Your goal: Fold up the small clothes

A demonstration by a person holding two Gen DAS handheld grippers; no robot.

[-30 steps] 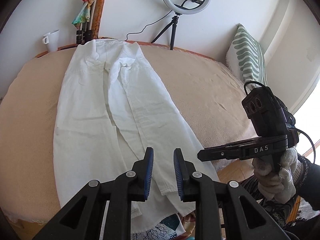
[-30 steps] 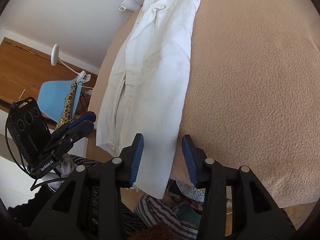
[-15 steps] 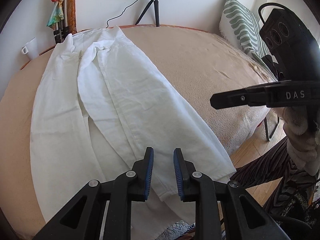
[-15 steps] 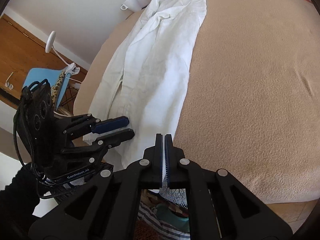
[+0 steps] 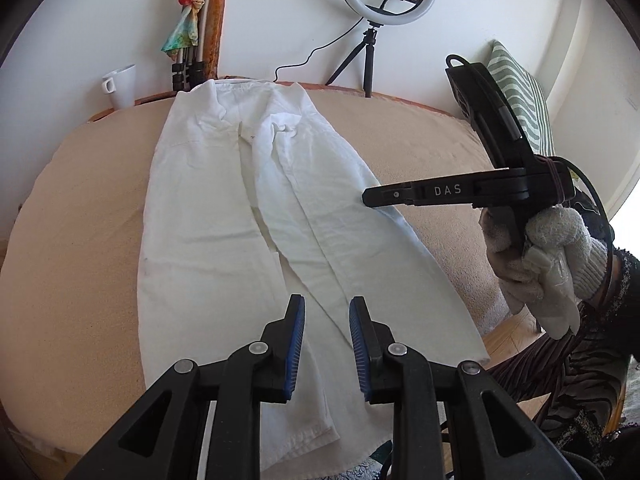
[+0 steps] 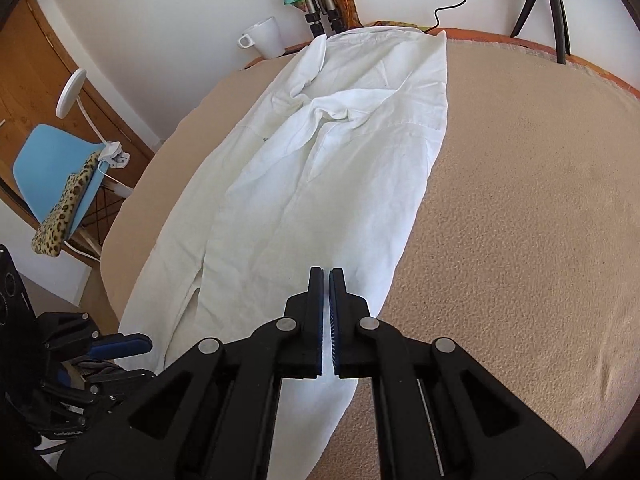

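Beige surface [image 5: 80,240] carries the white garment [image 5: 224,216], spread flat lengthwise. Your left claw [image 5: 326,344] hovers over its near hem, parted, holding nothing. Your right claw [image 6: 326,316] points level over the garment's edge, closed, empty.

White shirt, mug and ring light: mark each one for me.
white shirt [image 5: 224,240], left wrist view, left front panel.
mug [image 6: 267,39], right wrist view, side of the cup body.
ring light [image 5: 387,16], left wrist view, lower rim above its tripod.
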